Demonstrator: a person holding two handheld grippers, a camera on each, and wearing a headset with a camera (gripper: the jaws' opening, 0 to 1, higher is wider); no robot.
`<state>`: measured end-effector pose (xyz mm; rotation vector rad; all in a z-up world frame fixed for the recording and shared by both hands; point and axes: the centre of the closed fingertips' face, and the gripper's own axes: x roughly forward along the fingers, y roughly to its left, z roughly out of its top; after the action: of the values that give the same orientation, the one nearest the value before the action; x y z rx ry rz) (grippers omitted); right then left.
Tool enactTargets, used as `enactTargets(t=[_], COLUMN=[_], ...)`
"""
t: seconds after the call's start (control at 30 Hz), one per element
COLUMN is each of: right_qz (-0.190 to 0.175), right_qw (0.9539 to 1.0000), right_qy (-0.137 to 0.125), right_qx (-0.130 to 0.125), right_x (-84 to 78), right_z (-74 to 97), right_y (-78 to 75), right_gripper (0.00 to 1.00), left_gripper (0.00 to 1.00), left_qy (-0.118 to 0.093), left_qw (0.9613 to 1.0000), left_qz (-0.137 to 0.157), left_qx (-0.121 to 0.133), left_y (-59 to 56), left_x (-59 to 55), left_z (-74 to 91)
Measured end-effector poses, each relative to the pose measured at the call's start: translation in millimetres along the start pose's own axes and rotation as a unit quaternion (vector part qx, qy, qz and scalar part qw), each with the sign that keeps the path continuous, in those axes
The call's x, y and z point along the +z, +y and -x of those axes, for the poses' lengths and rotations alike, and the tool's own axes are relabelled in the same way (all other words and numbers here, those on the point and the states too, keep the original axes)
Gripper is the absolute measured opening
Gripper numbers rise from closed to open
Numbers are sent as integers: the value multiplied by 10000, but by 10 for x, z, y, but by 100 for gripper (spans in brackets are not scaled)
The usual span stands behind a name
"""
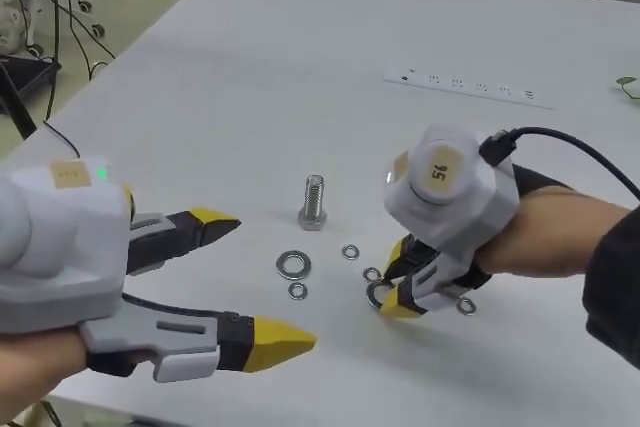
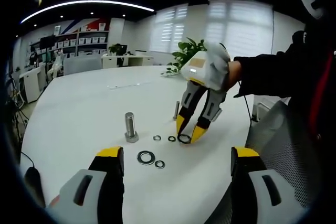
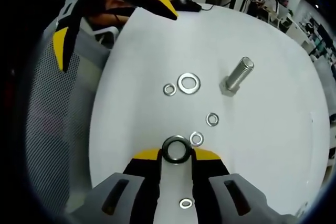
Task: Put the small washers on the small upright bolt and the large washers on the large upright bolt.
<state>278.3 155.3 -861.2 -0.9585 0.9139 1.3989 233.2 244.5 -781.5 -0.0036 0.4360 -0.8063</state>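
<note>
Right claw (image 3: pixel 176 156) closed on the dark metal ring washer (image 3: pixel 176 149), which rests on the white table (image 3: pixel 262 145) near the upright silver hex bolt (image 3: pixel 237 77). Left claw (image 1: pixel 268 280) open above the table.

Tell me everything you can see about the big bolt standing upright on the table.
The large bolt looks like silvery metal, with a hexagonal head and a threaded shank. It stands upright on its head on the white table, with the shank pointing up. No washer sits on it yet, and nothing but the table touches it. Loose washers lie on the table in front of it, apart from it.
</note>
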Motion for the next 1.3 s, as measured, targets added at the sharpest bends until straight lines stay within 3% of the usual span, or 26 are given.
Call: enactTargets(t=[0.5,0.87,1.3], right_qz=[138,446,694], right_qw=[9995,9969,9945], right_qy=[-194,-448,-495], right_qx=[-219,-466,-602], right_x=[253,682,1015], right_z=[302,505,496], right_y=[-147,-344,-590], right_gripper=[23,23,23], left_gripper=[84,84,84], left_qy=[-121,-123,-71], left_qw=[9995,9993,9993], left_qz=[-64,-66,-72], left_qx=[291,346,360], left_y=[64,54,54], left_x=[21,-9,-39], left_z=[3,44,54])
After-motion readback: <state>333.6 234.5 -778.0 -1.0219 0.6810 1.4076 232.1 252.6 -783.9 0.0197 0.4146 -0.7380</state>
